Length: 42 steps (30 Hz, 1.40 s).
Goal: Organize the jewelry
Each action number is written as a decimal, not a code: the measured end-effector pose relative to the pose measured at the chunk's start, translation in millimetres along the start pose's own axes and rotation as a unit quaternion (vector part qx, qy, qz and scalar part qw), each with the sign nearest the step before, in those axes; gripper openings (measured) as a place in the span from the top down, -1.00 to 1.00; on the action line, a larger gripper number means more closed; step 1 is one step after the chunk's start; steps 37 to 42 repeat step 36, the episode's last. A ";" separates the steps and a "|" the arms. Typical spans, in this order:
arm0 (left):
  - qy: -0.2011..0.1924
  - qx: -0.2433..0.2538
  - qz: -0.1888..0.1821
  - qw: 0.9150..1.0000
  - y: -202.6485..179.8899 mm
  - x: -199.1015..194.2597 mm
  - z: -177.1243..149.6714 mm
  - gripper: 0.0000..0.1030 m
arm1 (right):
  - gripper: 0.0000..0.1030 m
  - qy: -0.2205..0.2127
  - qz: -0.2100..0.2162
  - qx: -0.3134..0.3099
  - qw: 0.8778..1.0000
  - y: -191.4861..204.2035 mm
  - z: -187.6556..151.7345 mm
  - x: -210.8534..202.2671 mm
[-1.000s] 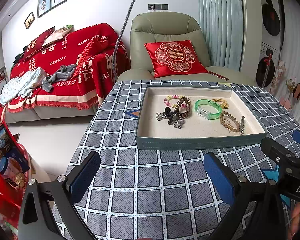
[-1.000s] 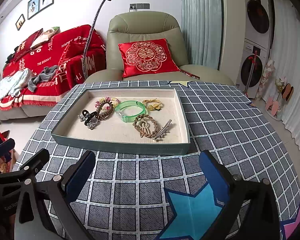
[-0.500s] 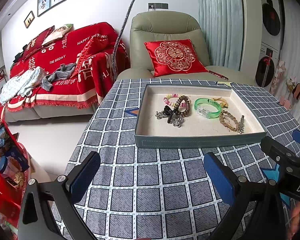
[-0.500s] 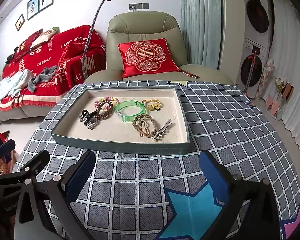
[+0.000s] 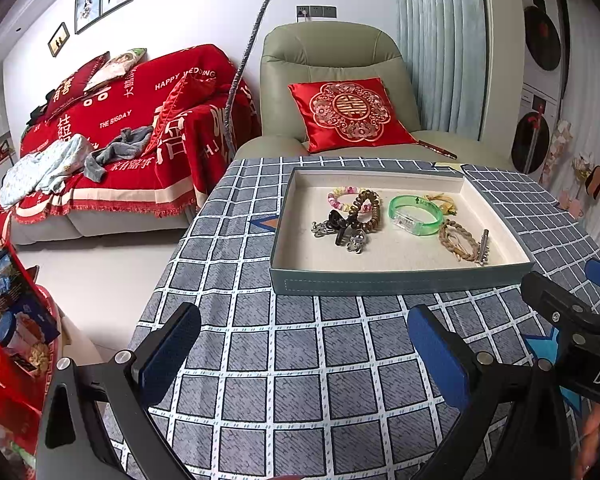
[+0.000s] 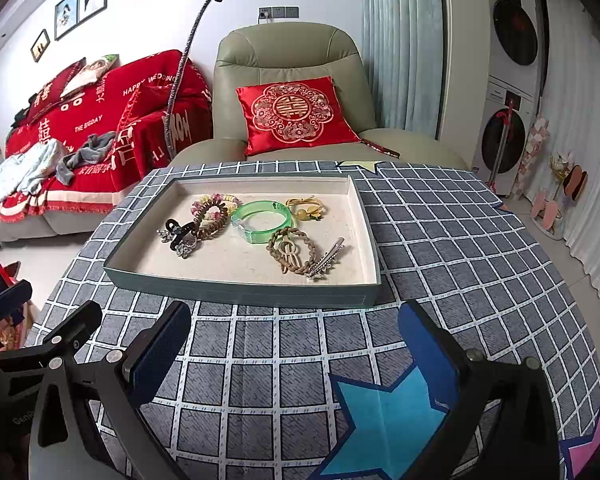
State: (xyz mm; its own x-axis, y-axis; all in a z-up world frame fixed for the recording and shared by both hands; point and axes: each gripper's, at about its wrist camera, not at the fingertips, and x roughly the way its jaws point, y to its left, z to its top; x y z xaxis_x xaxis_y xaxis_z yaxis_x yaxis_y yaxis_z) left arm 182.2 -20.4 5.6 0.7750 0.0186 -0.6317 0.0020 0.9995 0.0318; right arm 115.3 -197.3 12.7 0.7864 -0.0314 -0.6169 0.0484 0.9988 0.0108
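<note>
One tray (image 6: pixel 236 290) on the desk (image 6: pixel 440 248) holds one green bangle (image 6: pixel 262 220), two clips, four bands; both grippers' (image 5: pixel 304 354) (image 6: pixel 294 346) jaws released.

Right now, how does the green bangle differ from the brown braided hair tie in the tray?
The green bangle is translucent, smooth and rigid-looking; the brown braided hair tie is opaque and rope-like. The bangle lies further from the grippers; the hair tie lies nearer, beside a silver hair clip. Both lie flat in the tray, ungripped.
</note>
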 end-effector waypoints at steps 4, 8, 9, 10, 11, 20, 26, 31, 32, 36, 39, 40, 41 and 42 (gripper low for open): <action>0.000 0.000 0.000 1.000 0.7 -0.5 -0.2 -1.00 | -1.00 0.000 0.000 0.000 1.000 0.0 0.0 -0.1; 0.000 0.000 0.001 1.000 1.0 -0.9 -0.2 -1.00 | -1.00 0.000 0.000 0.000 1.000 -0.2 0.0 -0.1; 0.000 0.000 0.002 1.000 1.2 -0.9 -0.2 -1.00 | -1.00 0.000 0.000 0.000 1.000 -0.2 0.0 -0.2; 0.000 0.000 0.002 1.000 1.5 -0.9 -0.3 -1.00 | -1.00 0.000 0.000 0.000 1.000 -0.2 0.1 -0.1; 0.000 0.000 0.003 1.000 1.9 -1.0 -0.4 -1.00 | -1.00 0.000 0.000 0.000 1.000 -0.2 0.1 -0.1; 0.001 0.001 0.004 1.000 3.7 -1.3 -0.8 -1.00 | -1.00 0.000 0.000 0.000 1.000 -0.2 -0.1 -0.2; 0.003 -0.002 0.004 1.000 3.9 -0.8 -1.5 -1.00 | -1.00 0.000 0.000 0.000 1.000 0.0 -0.1 -0.1; -0.001 -0.005 0.002 1.000 4.3 -0.8 -1.7 -1.00 | -0.99 0.000 0.001 0.000 1.000 0.6 -0.3 -0.1; -0.002 -0.003 0.002 1.000 4.1 -1.0 -1.8 -1.00 | -0.99 0.000 0.000 0.000 1.000 0.5 -0.3 -0.1; -0.004 0.003 -0.001 1.000 2.4 -1.2 -1.2 -1.00 | -1.00 0.001 0.001 0.001 1.000 1.5 -0.8 -0.8; -0.004 0.003 -0.001 1.000 2.4 -1.2 -1.2 -1.00 | -1.00 0.001 0.001 0.001 1.000 1.5 -0.8 -0.8; -0.004 0.003 -0.001 1.000 2.4 -1.2 -1.2 -1.00 | -1.00 0.001 0.001 0.001 1.000 1.5 -0.8 -0.8; -0.004 0.003 -0.001 1.000 2.4 -1.2 -1.2 -1.00 | -1.00 0.001 0.001 0.001 1.000 1.5 -0.8 -0.8; -0.004 0.003 -0.001 1.000 2.4 -1.2 -1.2 -1.00 | -1.00 0.001 0.001 0.001 1.000 1.5 -0.8 -0.8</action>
